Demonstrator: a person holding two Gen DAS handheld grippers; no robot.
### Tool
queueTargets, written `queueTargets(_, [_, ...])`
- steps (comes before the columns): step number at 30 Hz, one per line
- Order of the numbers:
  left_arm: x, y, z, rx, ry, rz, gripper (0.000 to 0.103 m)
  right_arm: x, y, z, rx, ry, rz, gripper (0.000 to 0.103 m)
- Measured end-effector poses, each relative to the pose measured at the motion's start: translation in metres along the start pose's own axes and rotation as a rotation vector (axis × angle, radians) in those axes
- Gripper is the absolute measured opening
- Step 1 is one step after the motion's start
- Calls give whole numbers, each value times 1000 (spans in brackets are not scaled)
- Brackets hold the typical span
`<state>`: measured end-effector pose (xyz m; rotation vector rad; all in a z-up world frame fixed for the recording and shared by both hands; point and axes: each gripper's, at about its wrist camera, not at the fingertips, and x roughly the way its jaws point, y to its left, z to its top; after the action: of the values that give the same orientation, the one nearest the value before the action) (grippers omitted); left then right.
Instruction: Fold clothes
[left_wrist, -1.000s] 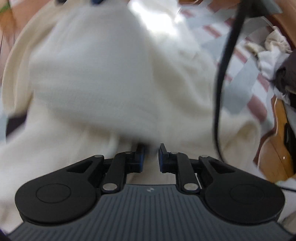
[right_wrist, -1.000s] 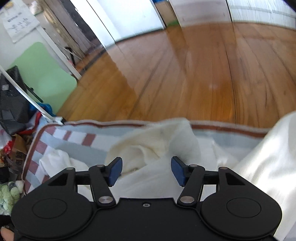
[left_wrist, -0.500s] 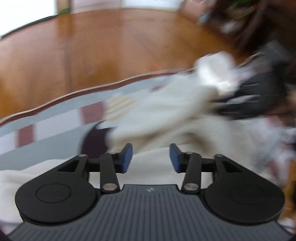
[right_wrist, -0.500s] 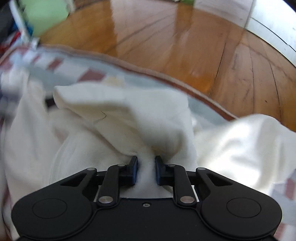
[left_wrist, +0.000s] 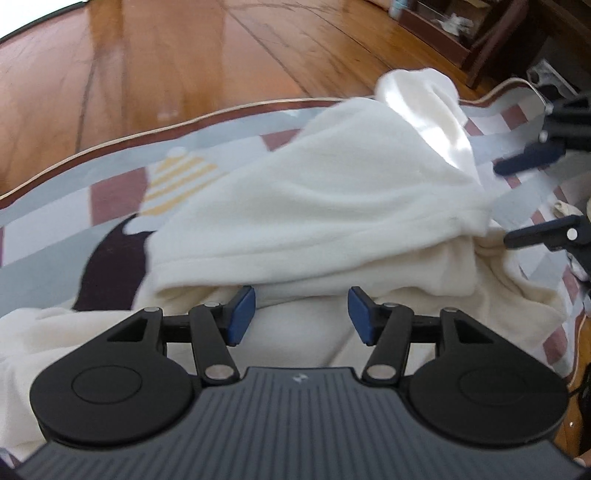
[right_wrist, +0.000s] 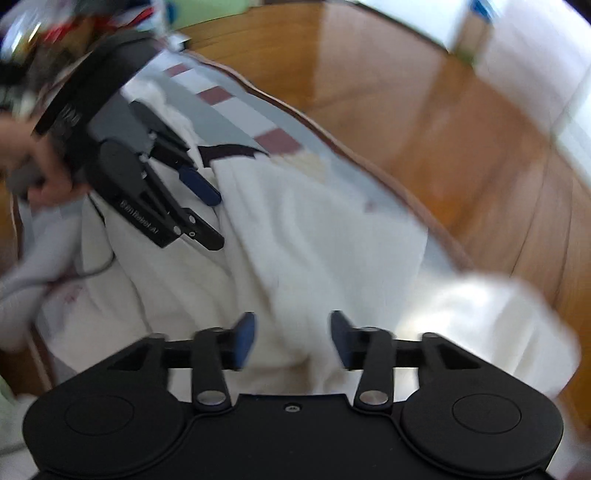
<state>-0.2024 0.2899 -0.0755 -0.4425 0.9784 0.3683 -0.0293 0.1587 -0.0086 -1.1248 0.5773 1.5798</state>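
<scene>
Opening over the cream fleece garment (left_wrist: 325, 206), the left gripper (left_wrist: 301, 314) and right gripper (right_wrist: 291, 338) grip nothing, pads clear of the cloth.

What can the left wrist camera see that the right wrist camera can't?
Only the left wrist view shows the dark wooden shelf far off by the floor, and the yellow striped patch on the mat.

Only the right wrist view shows the person's hand holding the left gripper, and a bright white wall.

Both show the cream garment lying on the checked mat, the wooden floor, and both grippers. The right gripper peeks in at the left view's edge. Both grippers' jaws are opening, gripping nothing.
</scene>
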Motion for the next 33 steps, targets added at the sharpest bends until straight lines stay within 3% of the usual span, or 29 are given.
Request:
queueTargets(2, [4, 1, -3, 9, -2, 32, 55, 10, 8, 7, -76, -23, -31, 54])
queueTargets(4, [3, 7, -9, 2, -7, 31, 55, 35, 9, 11, -67, 16, 5, 53])
queueTargets(5, [1, 9, -11, -2, -11, 25, 55, 48, 6, 10, -66, 44, 2, 42])
queueTargets(7, [-3, 6, -13, 11, -30, 26, 55, 67, -3, 7, -54, 75, -65, 7])
queueTargets(8, [-5, 4, -13, 29, -41, 29, 55, 66, -14, 6, 0, 60, -106, 8])
queueTargets(11, [-18, -11, -14, 117, -100, -1, 55, 28, -76, 7, 341, -66, -28, 8])
queueTargets(15, [-25, -31, -10, 193, -145, -97, 55, -21, -135, 3, 622, -200, -41, 8])
queueTargets(18, [-14, -41, -1, 182, -87, -195, 56, -47, -152, 5, 685, -267, -87, 8])
queueTargets(22, [3, -59, 13, 161, -91, -239, 56, -67, -158, 14, 682, -308, -141, 8])
queueTargets(25, [14, -63, 27, 59, -117, -287, 64, -74, -165, 20, 751, -335, -85, 8])
queueTargets(28, [23, -59, 43, -80, -169, -227, 71, -80, -165, 22, 788, -352, -43, 8])
queueTargets(31, [40, -41, 55, -210, -164, -216, 89, -79, -159, 27, 771, -356, -31, 8])
queueTargets(33, [52, -29, 60, -255, -160, -200, 88, -79, -159, 30, 776, -359, -1, 8])
